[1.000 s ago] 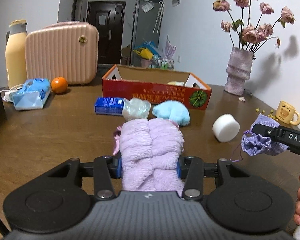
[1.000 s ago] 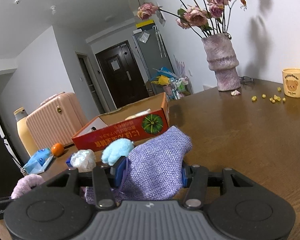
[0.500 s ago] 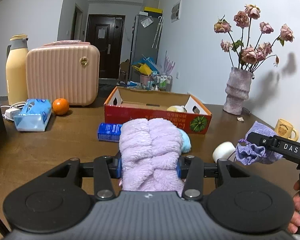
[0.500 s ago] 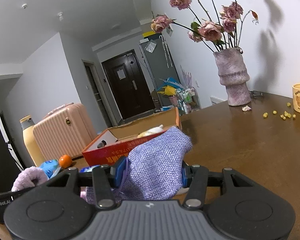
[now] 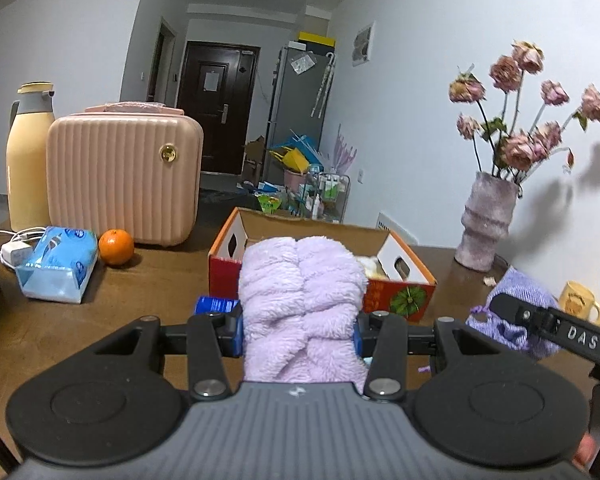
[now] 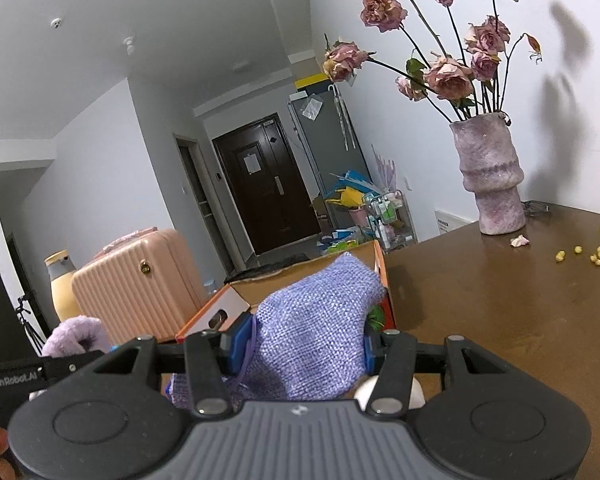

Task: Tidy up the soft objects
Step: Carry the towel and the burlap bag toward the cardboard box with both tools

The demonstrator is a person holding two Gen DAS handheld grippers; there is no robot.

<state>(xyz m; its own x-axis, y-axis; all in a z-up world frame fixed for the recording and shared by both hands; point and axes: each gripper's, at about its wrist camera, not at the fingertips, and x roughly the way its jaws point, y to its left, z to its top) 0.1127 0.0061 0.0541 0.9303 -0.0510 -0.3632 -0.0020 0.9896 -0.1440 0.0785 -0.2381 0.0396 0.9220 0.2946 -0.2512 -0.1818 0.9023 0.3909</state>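
- Cardboard box [image 5: 414,270]: red-sided, top open, standing on the brown table [image 5: 132,284] straight ahead of both grippers. Visible inside, near its right end, is a pale yellowish soft item [image 5: 370,266]; the rest of the interior is masked by the held pieces.
- Left gripper [image 5: 298,330]: pads clamped on a fluffy lilac towel [image 5: 300,304], which stands up between the fingers and covers the middle of the box front.
- Right gripper [image 6: 300,350]: pads clamped on a purple woven pouch [image 6: 316,328]; a loose cord hangs at the left pad. The pouch screens the near corner of the box.
- In the left wrist view the right gripper and its pouch appear at the right edge, well apart from the towel.
- Blue packet [image 5: 214,304]: on the table just in front of the box, partly behind the left finger.
- White rounded object [image 6: 366,392]: below the right gripper, mostly hidden; cannot be identified.
- Left of the box: an orange [image 5: 116,246], a blue tissue pack [image 5: 56,264], a white charger with cable [image 5: 12,250], a pink ribbed case [image 5: 124,176] and a cream flask [image 5: 30,156].
- Right of the box: a mauve vase [image 5: 486,226] with dried roses, a yellow mug [image 5: 580,300], and small yellow bits [image 6: 588,256] scattered on the tabletop.
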